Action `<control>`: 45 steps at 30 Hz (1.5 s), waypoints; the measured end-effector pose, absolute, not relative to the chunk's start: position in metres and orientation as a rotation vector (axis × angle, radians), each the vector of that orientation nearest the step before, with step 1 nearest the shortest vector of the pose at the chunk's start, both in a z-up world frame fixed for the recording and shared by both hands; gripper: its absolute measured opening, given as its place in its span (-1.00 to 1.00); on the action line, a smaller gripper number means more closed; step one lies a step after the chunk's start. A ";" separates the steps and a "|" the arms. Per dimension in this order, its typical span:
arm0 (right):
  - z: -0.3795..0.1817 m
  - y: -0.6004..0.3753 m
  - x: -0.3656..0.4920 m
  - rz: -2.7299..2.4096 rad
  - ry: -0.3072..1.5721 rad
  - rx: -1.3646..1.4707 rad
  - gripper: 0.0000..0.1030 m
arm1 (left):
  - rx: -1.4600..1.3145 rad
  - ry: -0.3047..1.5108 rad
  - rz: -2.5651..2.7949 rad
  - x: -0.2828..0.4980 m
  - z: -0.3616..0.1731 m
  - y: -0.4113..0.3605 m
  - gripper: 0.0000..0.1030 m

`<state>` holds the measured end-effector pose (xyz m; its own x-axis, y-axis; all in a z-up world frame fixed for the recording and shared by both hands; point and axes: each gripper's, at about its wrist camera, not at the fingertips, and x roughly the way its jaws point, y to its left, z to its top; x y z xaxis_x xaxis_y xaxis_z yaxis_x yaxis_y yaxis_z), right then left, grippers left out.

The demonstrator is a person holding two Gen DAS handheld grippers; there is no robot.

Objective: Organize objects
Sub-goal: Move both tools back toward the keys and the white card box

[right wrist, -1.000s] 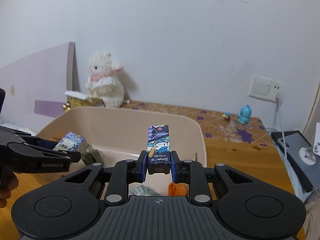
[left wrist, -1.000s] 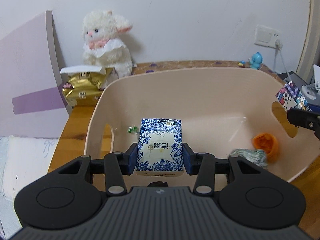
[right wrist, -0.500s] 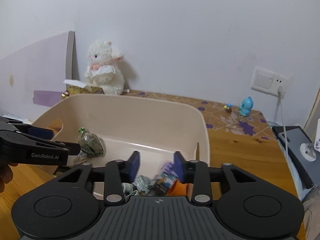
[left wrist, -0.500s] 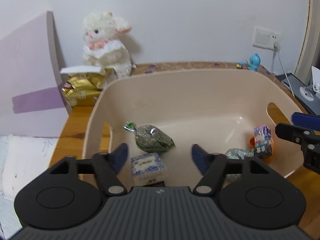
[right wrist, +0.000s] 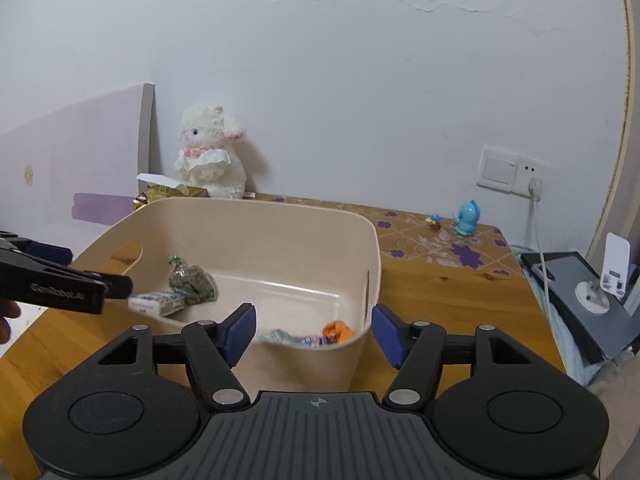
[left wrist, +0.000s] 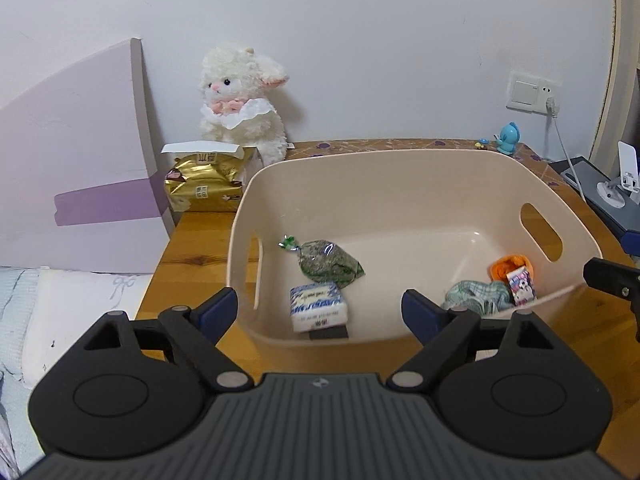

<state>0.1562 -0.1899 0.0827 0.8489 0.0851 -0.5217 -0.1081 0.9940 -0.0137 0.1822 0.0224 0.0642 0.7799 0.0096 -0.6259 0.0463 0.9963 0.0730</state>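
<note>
A beige plastic basket [left wrist: 400,168] [right wrist: 256,216] stands on the wooden table. Inside it lie a blue-and-white patterned box [left wrist: 318,307] [right wrist: 158,303], a green bag [left wrist: 330,263] [right wrist: 192,279], a checked cloth [left wrist: 478,297] [right wrist: 280,337], an orange item [left wrist: 507,265] [right wrist: 339,330] and a small cartoon-printed box [left wrist: 521,286] [right wrist: 316,339]. My left gripper [left wrist: 320,312] is open and empty, just in front of the basket's near wall. My right gripper [right wrist: 314,330] is open and empty at the basket's near right corner.
A white plush lamb [left wrist: 240,108] [right wrist: 210,154] and a gold tissue pack [left wrist: 204,184] sit at the back left against a lilac board [left wrist: 80,176]. A blue figurine [right wrist: 466,218], a wall socket [right wrist: 512,170] with a cable, and a dark device [right wrist: 584,300] are on the right.
Both grippers opened and let go: the blue-and-white box and the cartoon-printed box dropped into the basket. Both grippers then drew back and opened wider.
</note>
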 end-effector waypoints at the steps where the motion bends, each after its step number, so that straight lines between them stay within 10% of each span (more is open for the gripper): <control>1: 0.081 -0.191 0.154 0.100 0.553 -0.042 0.33 | 0.085 0.670 -0.020 0.178 0.064 0.024 0.75; 45: -0.028 -0.156 0.189 0.133 0.809 -0.088 0.45 | -0.006 0.883 -0.005 0.175 -0.025 0.055 0.86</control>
<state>0.1886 -0.1561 -0.0279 0.6828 0.0850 -0.7256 -0.1523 0.9880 -0.0275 0.1752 0.0550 -0.0247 0.6344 -0.0073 -0.7729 0.0022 1.0000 -0.0076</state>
